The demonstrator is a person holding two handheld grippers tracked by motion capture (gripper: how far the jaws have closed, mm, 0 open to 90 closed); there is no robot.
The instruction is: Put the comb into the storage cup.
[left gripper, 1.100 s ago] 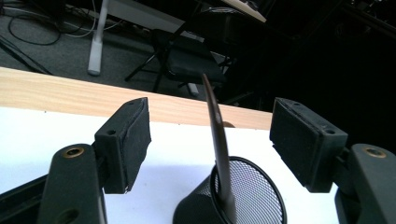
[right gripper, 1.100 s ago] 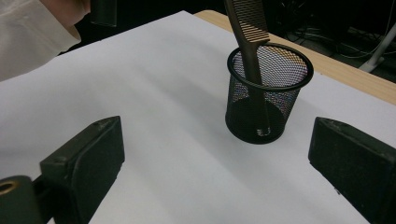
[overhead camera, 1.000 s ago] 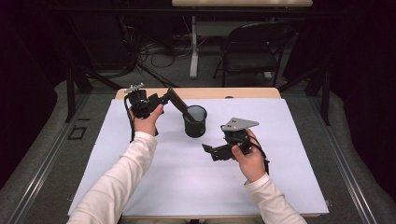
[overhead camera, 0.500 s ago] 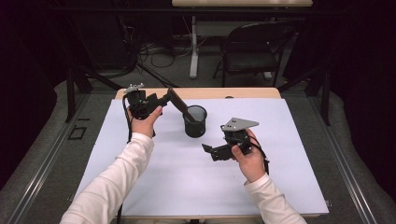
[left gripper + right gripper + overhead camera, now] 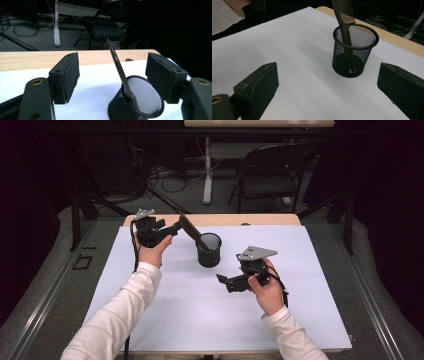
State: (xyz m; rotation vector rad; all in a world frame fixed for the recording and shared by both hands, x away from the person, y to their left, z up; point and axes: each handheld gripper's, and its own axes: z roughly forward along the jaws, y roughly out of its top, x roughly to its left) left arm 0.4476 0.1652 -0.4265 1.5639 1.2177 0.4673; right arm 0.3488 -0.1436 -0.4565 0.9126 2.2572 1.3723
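Leaning in the mesh cup [image 5: 209,251], the comb [image 5: 192,231] stands free; both claws gape wide.

In my right gripper view the top of the comb [image 5: 343,22] is cut off by the upper edge, and its lower end is only dimly visible through the mesh cup [image 5: 352,53]. In my left gripper view the base of the cup is cut off by the bottom edge. From the high view I cannot tell if the comb's tip touches the left gripper [image 5: 176,226], because they overlap there.
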